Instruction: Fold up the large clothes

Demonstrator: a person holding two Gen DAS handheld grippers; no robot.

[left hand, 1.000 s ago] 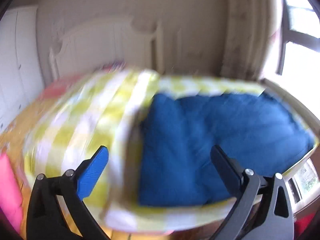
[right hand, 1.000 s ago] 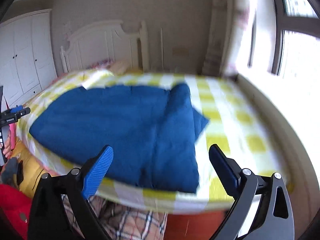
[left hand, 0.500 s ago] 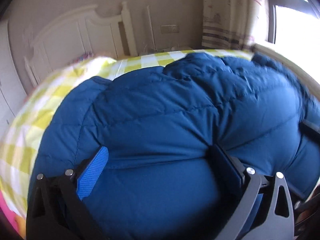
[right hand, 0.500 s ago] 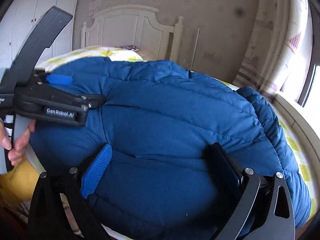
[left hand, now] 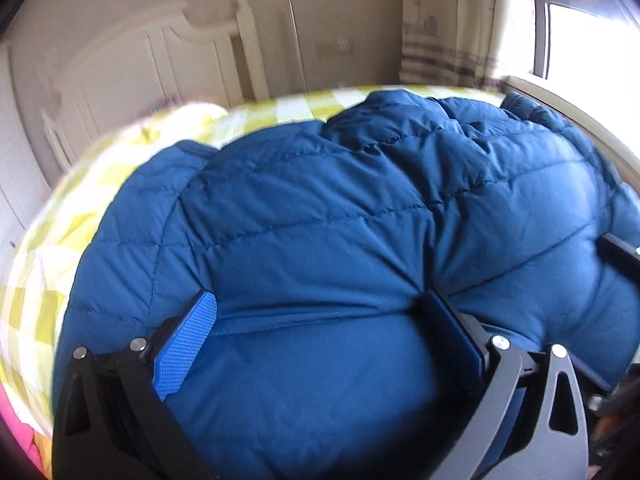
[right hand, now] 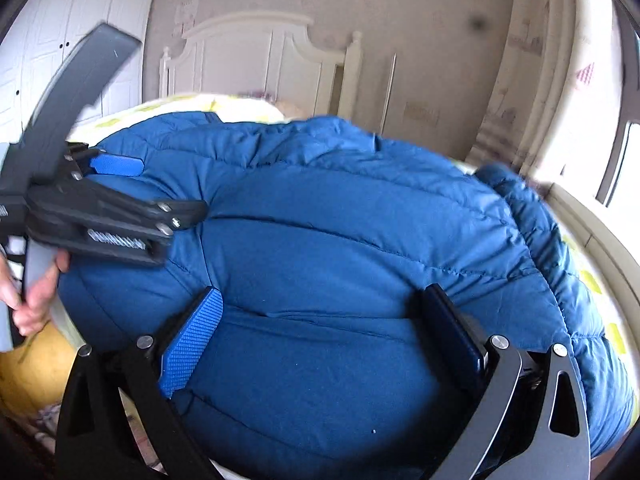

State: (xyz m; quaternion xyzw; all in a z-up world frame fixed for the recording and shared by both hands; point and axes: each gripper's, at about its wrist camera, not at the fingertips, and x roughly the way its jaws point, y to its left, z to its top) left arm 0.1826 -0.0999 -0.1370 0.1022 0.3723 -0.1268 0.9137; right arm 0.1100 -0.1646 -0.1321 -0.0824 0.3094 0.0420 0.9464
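Blue quilted down jacket [left hand: 320,240] is spread over a yellow-checked bedsheet [left hand: 52,240], filling the space ahead of both sets of fingers. It is judged light but bulky: puffy, soft, springy, with a smooth shell that is likely slippery. Trapped air can be expected to push any fold back open, so folds would need pressing flat. No stiffness is seen anywhere; it will sag and drape when lifted.

Best hold is judged to be the near hem seam or a stitched channel, where the padding is thin and the cloth bunches between pads. A grip on a fat baffle would likely slip off.

Left gripper [left hand: 320,312]: fingers are spread wide, nothing clamped. The blue pad [left hand: 188,344] and the dark pad [left hand: 448,328] are sunk into the near edge of the jacket, with a seam running across between them. Fabric is dimpled at the dark pad's tip, so contact is judged, not a hold. Off to the far side of the dark pad, a bit of the other tool shows.

Right gripper [right hand: 316,312]: fingers are likewise wide apart, pressed onto the jacket's near hem, a seam line lying between the tips. Nothing is pinched yet. Beyond its blue pad, the left gripper is seen from the side, held by a hand [right hand: 32,288], resting on the same edge. A sleeve or side panel [right hand: 532,224] is bunched out past the dark pad, toward the window.
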